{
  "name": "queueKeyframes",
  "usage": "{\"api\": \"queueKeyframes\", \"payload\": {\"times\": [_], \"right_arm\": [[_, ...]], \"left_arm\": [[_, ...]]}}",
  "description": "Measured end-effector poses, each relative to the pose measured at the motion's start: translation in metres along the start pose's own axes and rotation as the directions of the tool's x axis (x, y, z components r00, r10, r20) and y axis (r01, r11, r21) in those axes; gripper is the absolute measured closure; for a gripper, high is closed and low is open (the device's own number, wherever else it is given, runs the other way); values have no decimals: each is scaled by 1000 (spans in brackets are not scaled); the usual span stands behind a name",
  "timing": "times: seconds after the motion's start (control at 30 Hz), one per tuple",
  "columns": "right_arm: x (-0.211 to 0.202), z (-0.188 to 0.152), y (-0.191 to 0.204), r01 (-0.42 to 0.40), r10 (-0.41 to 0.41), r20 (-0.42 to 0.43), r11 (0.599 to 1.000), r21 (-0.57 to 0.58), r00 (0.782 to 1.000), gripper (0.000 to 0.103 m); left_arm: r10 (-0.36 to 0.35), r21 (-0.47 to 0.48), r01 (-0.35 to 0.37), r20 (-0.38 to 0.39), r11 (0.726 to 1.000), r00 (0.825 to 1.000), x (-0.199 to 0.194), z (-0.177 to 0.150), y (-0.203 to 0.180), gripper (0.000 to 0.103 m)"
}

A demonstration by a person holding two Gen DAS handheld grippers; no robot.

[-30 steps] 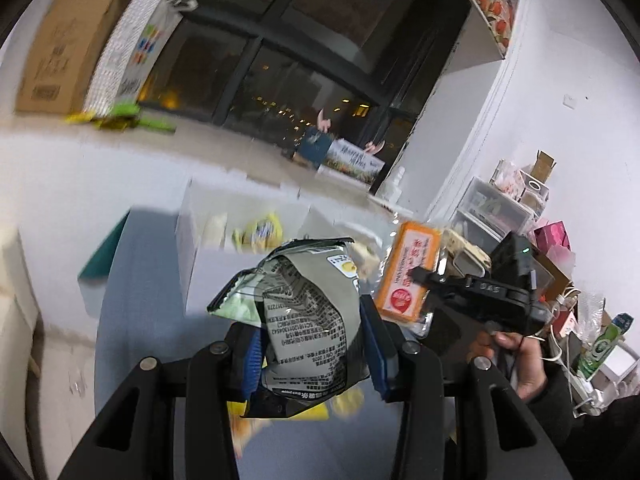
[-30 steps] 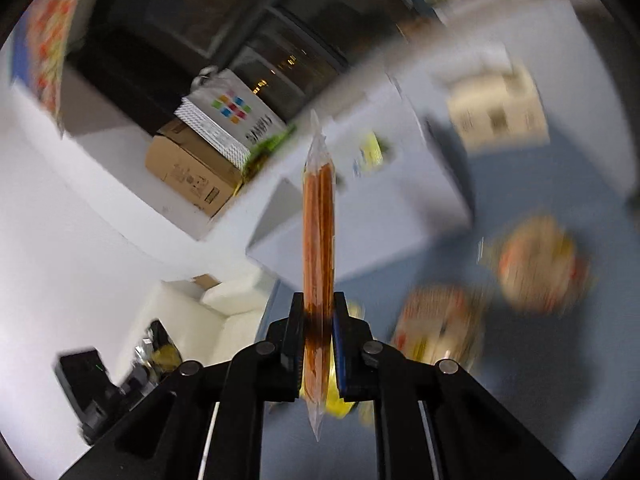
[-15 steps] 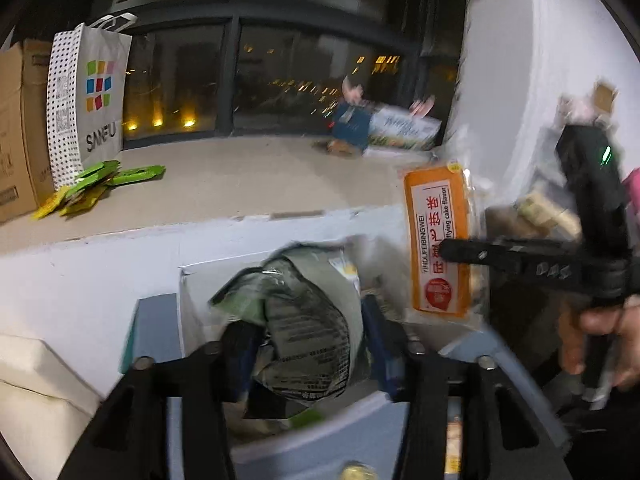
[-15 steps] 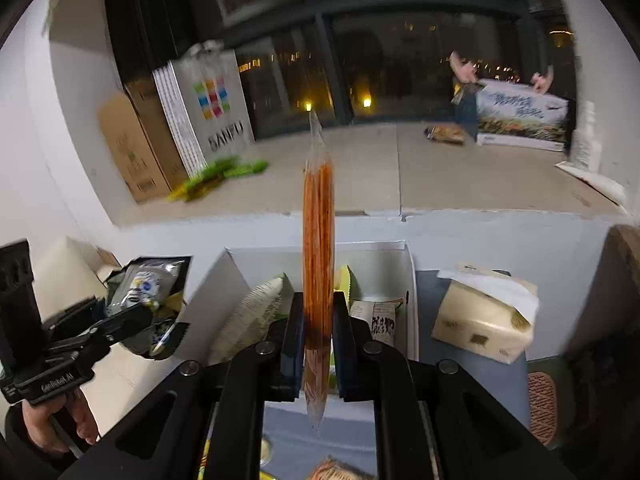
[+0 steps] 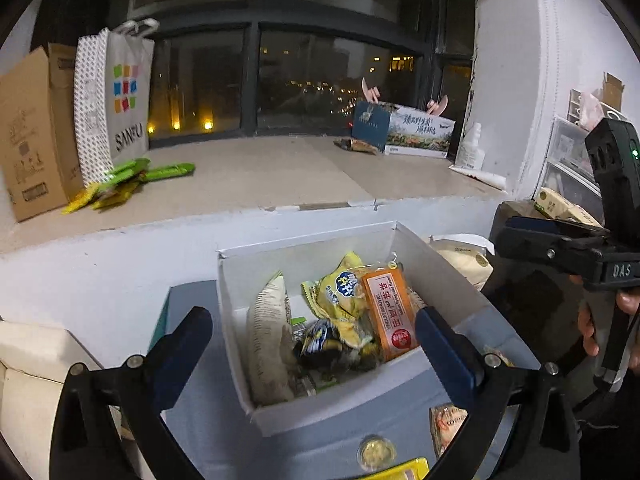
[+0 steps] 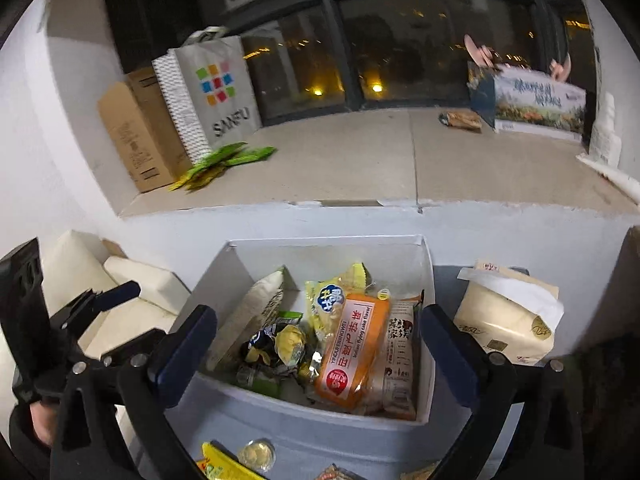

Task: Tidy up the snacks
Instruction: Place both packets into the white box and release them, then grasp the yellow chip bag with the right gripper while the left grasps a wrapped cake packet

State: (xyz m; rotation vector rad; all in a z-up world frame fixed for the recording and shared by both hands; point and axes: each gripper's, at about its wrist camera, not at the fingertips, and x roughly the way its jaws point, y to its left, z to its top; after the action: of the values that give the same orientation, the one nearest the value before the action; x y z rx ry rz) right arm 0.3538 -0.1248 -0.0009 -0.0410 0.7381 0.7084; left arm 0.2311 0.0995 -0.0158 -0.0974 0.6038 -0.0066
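A white open box (image 5: 344, 404) (image 6: 240, 248) stands on a blue-grey table and holds several snacks. An orange cake packet (image 5: 388, 312) (image 6: 352, 352) lies on top at the right. A grey-green crumpled bag (image 5: 332, 348) (image 6: 276, 344) lies in the middle, beside a yellow packet (image 5: 344, 292) (image 6: 328, 300). My left gripper (image 5: 312, 344) is open and empty, its jaws spread over the box. My right gripper (image 6: 316, 344) is open and empty above the same box.
Loose snacks lie on the table before the box: a gold coin (image 5: 374, 453) (image 6: 259, 455), a yellow packet (image 6: 220, 465), an orange wrapper (image 5: 448, 426). A tissue pack (image 6: 508, 320) stands right of the box. A window ledge (image 5: 240, 184) behind carries a paper bag, cardboard box, green packets.
My left gripper opened and let the grey-green bag fall into the box. My right gripper opened and let the orange packet fall into the box. Both now hold nothing.
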Motion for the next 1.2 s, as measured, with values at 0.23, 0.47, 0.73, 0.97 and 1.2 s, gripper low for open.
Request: {"api": "queueKeyframes", "payload": {"times": [0.23,0.47,0.73,0.97,1.2], "right_arm": [[-61,-39,36,-6,18,79,988,-157,997,0],[-98,-123,56,-124,139,64,973,-196,988,0],[-92,-209,76,-178,178,-22,952,-250,984,0],[-22,-223,100,-225,152,-204,886,-406,967,0],[54,-214,114,-309,146,-362,841,-445,921,0]], "left_arm": [[-61,19,60,57,998,997,-66,-36,-23,0],[-132,-5,132,45,991,990,-123,-100,-37,0],[-126,-89,125,-3,988,992,-148,-163,-23,0],[-142,-95,139,-25,986,990,-162,-186,-21,0],[-143,-106,137,-49,985,988,-164,-197,-16,0]]}}
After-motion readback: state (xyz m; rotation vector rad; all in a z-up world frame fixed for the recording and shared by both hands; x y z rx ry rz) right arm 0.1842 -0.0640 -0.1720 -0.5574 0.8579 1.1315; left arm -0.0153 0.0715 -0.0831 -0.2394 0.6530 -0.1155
